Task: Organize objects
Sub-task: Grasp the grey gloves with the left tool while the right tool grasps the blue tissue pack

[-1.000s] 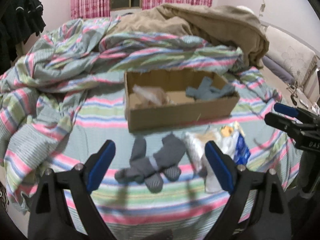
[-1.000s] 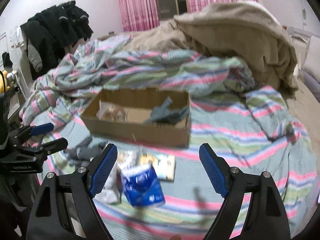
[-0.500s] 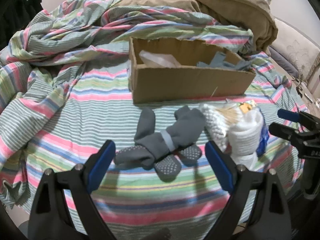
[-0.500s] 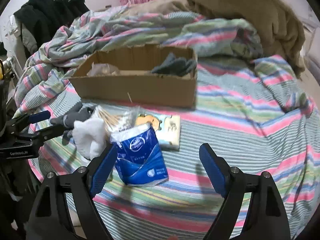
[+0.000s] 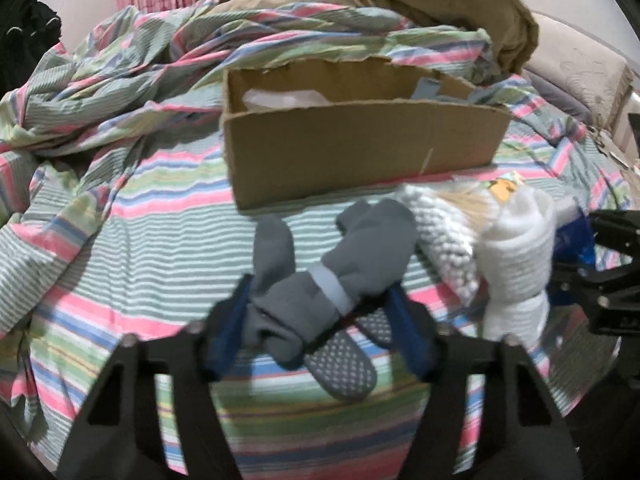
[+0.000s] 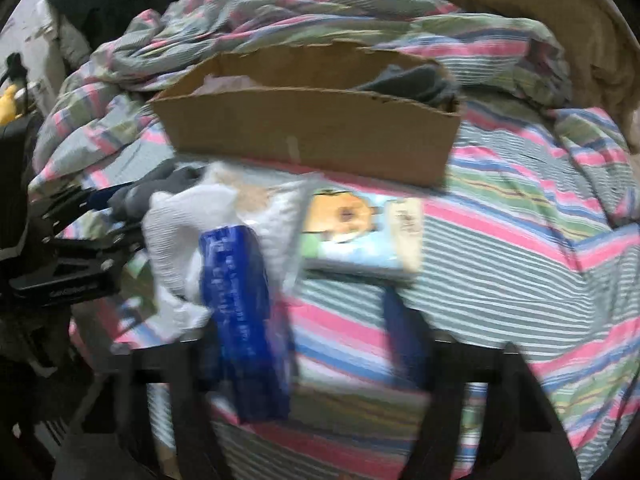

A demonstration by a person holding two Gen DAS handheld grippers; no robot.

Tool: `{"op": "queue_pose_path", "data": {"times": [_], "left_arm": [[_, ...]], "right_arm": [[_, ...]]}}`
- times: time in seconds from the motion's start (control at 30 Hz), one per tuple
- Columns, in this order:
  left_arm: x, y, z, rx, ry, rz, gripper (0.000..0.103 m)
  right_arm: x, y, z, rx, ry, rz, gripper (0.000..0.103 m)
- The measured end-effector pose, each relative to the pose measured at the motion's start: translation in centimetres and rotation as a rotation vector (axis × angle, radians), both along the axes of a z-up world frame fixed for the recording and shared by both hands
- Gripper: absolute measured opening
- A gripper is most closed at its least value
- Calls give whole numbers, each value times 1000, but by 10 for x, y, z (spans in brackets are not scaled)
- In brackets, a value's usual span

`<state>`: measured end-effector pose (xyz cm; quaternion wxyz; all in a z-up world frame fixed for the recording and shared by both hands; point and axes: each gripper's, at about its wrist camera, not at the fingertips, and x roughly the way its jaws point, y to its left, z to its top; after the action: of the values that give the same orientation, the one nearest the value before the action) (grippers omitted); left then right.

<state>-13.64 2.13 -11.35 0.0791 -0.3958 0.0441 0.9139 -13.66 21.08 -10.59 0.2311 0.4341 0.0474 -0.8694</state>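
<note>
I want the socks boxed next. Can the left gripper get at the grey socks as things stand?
Probably yes. The left gripper already has its blue fingers on either side of the grey socks, with nothing lying over them. The white cloth sits off to the right, clear of the fingers.

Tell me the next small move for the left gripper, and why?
Probably finish closing the left gripper on the grey socks: its fingers flank the bundle on the striped bedsheet, with a gap on the right. Then lift toward the cardboard box.
</note>
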Motion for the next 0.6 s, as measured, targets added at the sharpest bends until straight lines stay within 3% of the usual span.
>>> {"op": "queue_pose_path", "data": {"times": [0.07,0.1,0.3,0.6], "left_arm": [[2,0,2,10,4,-3,40],[3,-1,3,16,4,-2,37],[18,-6,20,56,42,26,30],[33,-17,62,130,71,56,30]], "right_arm": [[5,-6,2,1,10,29,18],[7,-7,4,4,16,37,16],[8,3,20,-45,51,-1,14],[-10,20,64,-173,149,-63,14]]}}
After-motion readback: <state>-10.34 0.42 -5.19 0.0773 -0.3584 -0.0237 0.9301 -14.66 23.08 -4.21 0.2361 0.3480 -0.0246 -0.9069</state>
